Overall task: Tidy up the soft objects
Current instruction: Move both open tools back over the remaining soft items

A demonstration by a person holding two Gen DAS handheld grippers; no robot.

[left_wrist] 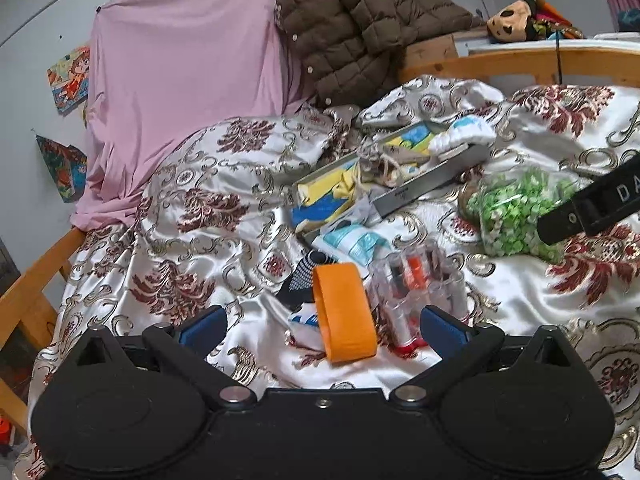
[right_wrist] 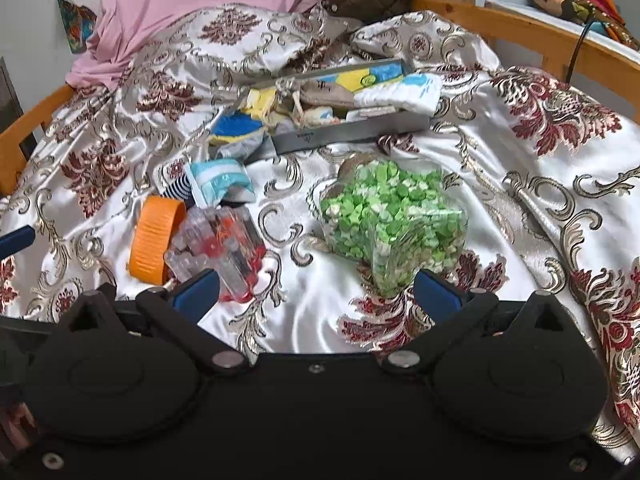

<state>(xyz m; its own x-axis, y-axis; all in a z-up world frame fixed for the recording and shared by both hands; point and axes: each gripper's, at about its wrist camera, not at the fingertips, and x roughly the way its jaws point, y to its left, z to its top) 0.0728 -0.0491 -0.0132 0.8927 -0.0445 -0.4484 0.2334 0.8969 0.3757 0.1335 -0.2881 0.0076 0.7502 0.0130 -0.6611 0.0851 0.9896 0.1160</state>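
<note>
Both jaws spread, empty; I ease the left gripper (left_wrist: 323, 330) onto the orange band (left_wrist: 344, 312), 12 o'clock, avoiding the clear case (left_wrist: 416, 292) at 1.

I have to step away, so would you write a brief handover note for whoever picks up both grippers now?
Left gripper: open, empty, low over the orange band and the clear thread case.
Right gripper: open, empty, just short of the bag of green pieces.
Grey box sits farther back on the patterned bedspread; a yellow-blue cloth, a small pouch and a white-blue item are already in or on it.
Left outside: the band, the thread case, a dotted sock, a teal-white packet, the bag of green pieces.
</note>
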